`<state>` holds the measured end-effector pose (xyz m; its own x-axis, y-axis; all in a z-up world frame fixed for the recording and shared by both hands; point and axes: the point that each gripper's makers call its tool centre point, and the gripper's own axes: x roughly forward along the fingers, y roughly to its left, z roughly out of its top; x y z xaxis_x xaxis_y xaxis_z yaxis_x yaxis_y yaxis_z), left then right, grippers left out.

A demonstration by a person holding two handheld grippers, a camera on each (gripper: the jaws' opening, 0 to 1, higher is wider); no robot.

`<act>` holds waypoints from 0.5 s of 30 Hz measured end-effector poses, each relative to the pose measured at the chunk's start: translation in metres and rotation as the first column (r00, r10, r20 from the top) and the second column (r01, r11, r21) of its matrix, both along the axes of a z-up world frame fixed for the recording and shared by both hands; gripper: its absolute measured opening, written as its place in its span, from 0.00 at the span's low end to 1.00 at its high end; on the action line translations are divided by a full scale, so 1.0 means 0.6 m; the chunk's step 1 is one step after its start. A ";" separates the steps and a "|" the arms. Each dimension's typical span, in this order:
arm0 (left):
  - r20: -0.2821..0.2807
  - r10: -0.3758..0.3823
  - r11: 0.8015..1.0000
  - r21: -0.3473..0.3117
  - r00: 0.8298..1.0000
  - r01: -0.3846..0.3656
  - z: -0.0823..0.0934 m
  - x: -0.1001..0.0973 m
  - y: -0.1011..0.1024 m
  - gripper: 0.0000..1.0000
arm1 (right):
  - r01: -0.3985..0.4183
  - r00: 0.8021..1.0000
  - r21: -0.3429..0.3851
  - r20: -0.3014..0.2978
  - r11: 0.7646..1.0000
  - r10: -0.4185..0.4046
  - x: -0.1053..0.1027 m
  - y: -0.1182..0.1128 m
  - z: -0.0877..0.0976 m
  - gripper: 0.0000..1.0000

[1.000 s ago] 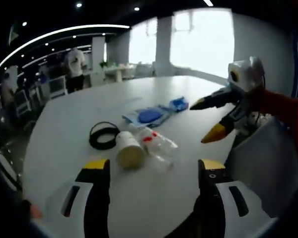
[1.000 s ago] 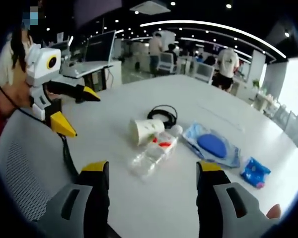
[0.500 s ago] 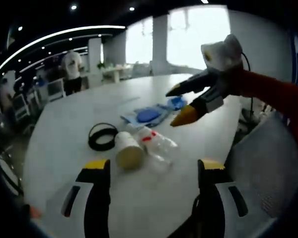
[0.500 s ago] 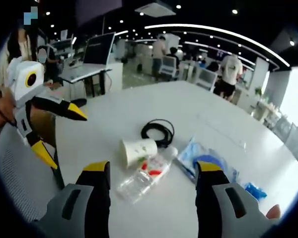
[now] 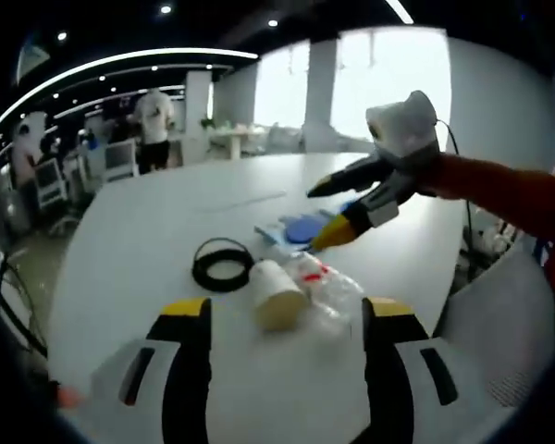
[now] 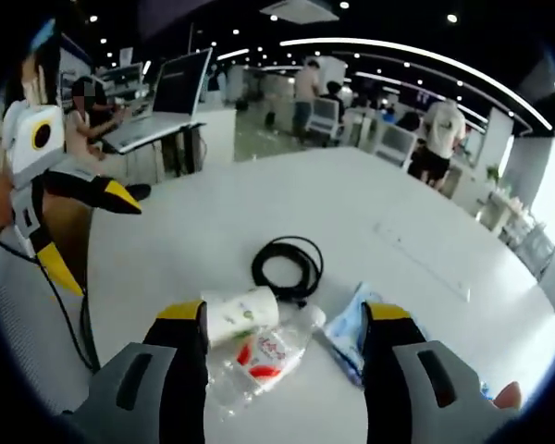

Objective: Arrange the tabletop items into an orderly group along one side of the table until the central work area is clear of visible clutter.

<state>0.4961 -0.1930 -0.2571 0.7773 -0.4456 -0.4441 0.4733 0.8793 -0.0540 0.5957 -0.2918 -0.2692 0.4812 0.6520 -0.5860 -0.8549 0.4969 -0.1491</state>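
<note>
- Tabletop items lie in a small bunch on my white table (image 5: 148,240), in the middle part of it.
- My left tongs (image 5: 282,319) hang low over the near edge with jaws wide apart and nothing between them.
- A paper cup (image 5: 277,294) lies on its side just past my left tongs, its open mouth facing me.
- A clear plastic bottle (image 5: 328,291) with a red label lies at 3 o'clock from the cup, touching it.
- A black cable coil (image 5: 222,264) lies flat at 10 o'clock from the cup, just beside it.
- A blue pouch (image 5: 301,229) lies past the bottle, at 12 o'clock from it.
- My right tongs (image 5: 324,211) come in from 3 o'clock in the left gripper view. They float above the blue pouch with their yellow-tipped jaws apart, holding nothing.
- In the right gripper view, my right tongs (image 6: 282,319) sit right above the cup (image 6: 240,314) and bottle (image 6: 264,356), jaws spread.
- The coil (image 6: 287,268) is at 12 o'clock there, and the pouch (image 6: 347,324) at 3 o'clock.
- My left tongs (image 6: 83,227) show at 9 o'clock in that view, jaws apart, off the table edge.
</note>
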 end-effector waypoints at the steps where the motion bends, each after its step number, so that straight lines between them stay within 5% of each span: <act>1: 0.002 0.003 1.000 0.009 1.000 -0.003 -0.002 0.009 0.005 0.64 | -0.003 1.000 0.002 0.000 1.000 0.003 0.005 0.005 0.000 0.67; 15: -0.041 0.014 0.999 0.041 0.999 -0.012 -0.039 0.120 0.040 0.60 | -0.009 0.999 -0.019 -0.041 1.000 0.008 0.052 0.032 -0.033 0.66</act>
